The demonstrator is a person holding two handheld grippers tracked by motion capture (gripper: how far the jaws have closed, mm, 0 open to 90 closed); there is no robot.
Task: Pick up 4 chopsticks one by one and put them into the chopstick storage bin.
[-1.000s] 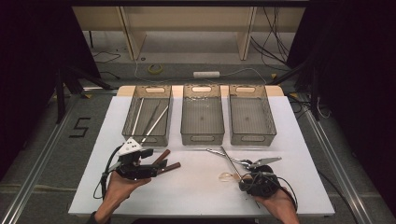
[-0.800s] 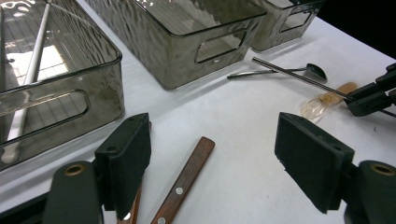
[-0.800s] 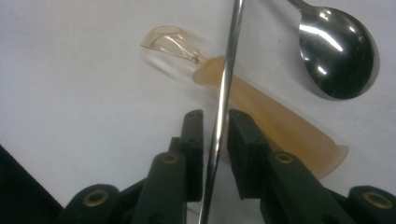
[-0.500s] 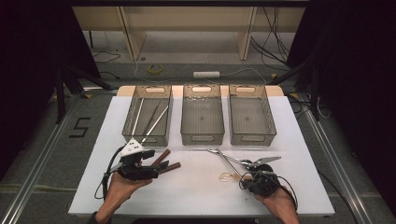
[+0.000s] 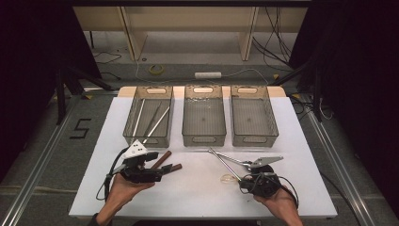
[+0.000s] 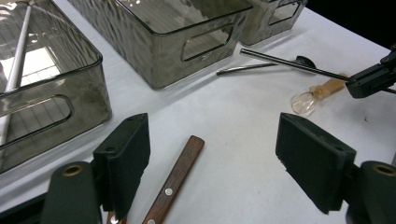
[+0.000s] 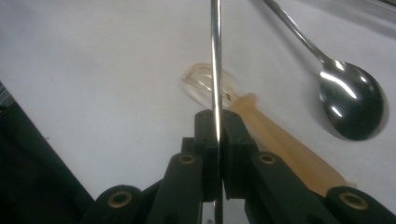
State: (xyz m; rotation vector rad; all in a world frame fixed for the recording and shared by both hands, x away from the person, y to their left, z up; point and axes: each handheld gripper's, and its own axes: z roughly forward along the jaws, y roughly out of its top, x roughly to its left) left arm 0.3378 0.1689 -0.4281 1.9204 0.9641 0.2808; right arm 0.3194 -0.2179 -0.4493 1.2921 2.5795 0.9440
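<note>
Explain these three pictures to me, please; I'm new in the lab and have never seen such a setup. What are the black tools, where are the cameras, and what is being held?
A person sits at a white table holding a hand-held gripper in each hand: a black clamp with two padded jaws. One picture comes from a camera above; each of the others comes from a camera riding on one gripper.

Three clear bins stand in a row; the left one holds long utensils. On the table lie wooden-handled pieces, a metal spoon and a small clear spoon with an amber handle.

The right hand-held gripper has just closed on a thin metal rod. The left hand-held gripper is open above the wooden handles.
</note>
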